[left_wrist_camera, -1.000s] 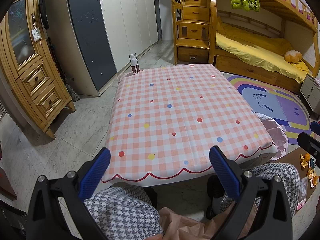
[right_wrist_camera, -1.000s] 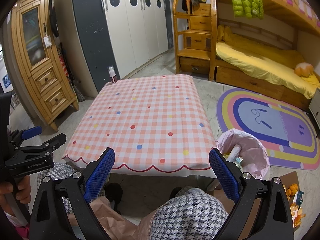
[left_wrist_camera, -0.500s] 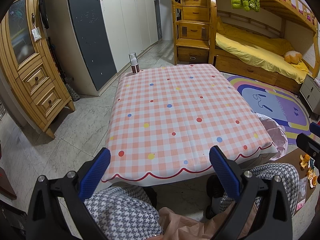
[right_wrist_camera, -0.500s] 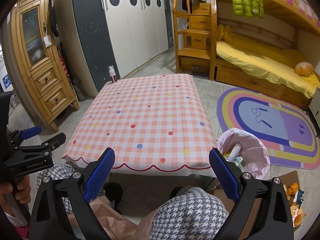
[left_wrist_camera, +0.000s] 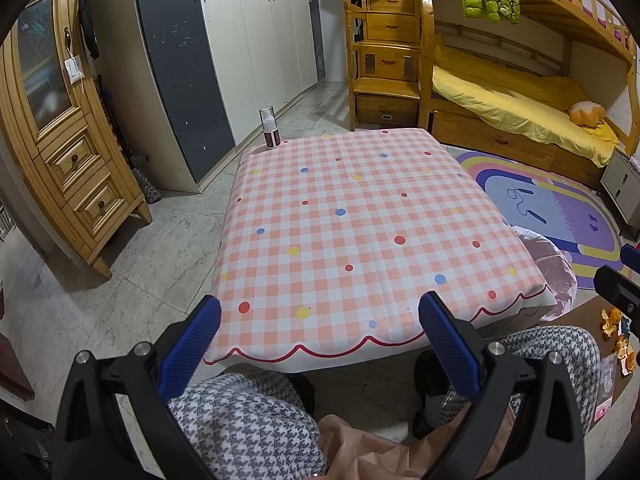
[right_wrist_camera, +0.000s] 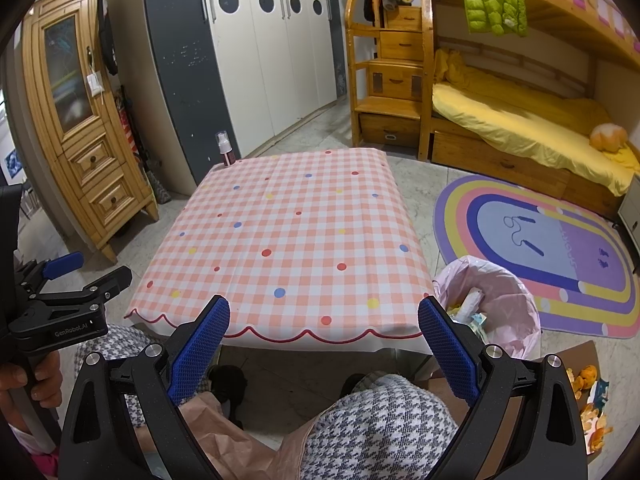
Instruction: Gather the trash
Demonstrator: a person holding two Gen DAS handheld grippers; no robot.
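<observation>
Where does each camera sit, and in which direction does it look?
Left wrist: on the left claw, facing the checked table; own blue fingers and houndstooth knees show.
Right wrist: on the right claw, facing the same table, pink-lined trash bin to its right; the left claw shows at left.
Shared: table, spray bottle, bunk bed.

In the left wrist view the pink-lined trash bin (left_wrist_camera: 554,268) at three o'clock is mostly hidden behind the checked table's (left_wrist_camera: 360,220) corner, and its contents cannot be seen. The right gripper (left_wrist_camera: 618,280) there is cut off by the frame edge, only a black tip and a bit of blue showing. In the right wrist view the scraps in the bin (right_wrist_camera: 472,312) are too small to identify. The orange bits (right_wrist_camera: 588,384) at four o'clock run off the edge. The label on the spray bottle (right_wrist_camera: 225,151) at eleven o'clock is unreadable.
</observation>
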